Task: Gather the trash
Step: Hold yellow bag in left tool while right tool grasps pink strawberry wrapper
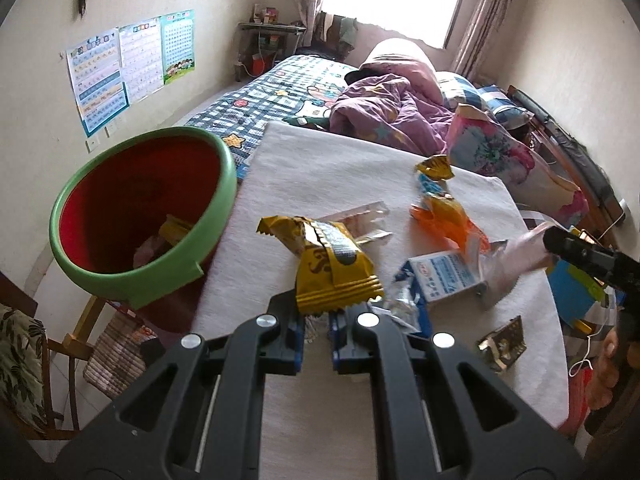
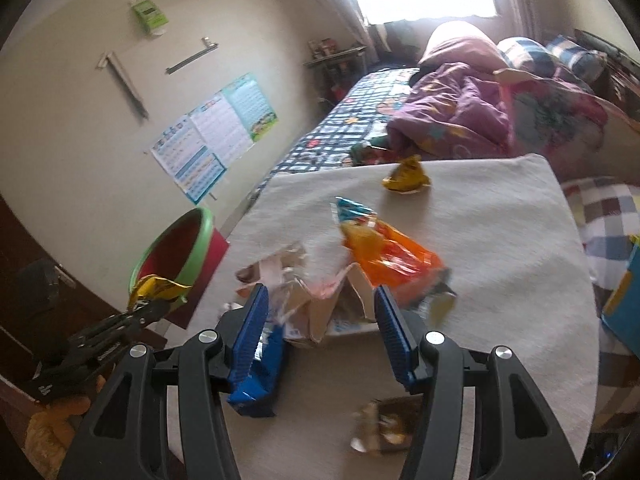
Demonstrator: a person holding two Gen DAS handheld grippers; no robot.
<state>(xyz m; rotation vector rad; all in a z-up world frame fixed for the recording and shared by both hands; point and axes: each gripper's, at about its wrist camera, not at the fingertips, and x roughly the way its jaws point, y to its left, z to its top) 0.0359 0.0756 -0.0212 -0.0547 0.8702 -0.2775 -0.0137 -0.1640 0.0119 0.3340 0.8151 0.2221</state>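
Note:
My left gripper [image 1: 318,328] is shut on a yellow snack wrapper [image 1: 324,264] and holds it above the white table [image 1: 320,168], to the right of the green-rimmed red trash bin [image 1: 136,216]. The bin holds some wrappers. My right gripper [image 2: 316,320] is open over a torn milk carton [image 2: 320,312] among the litter. An orange wrapper [image 2: 388,256], a blue packet [image 2: 256,384] and a small yellow wrapper [image 2: 406,178] lie on the table. The left gripper with its yellow wrapper [image 2: 156,290] shows at the left of the right wrist view, near the bin [image 2: 180,248].
A bed with a checked sheet [image 1: 280,92] and purple quilt [image 1: 384,112] stands behind the table. A flowered bag [image 1: 500,160] sits at the right. A wooden chair [image 1: 48,352] stands below the bin. A dark foil scrap [image 1: 502,344] lies near the table's front.

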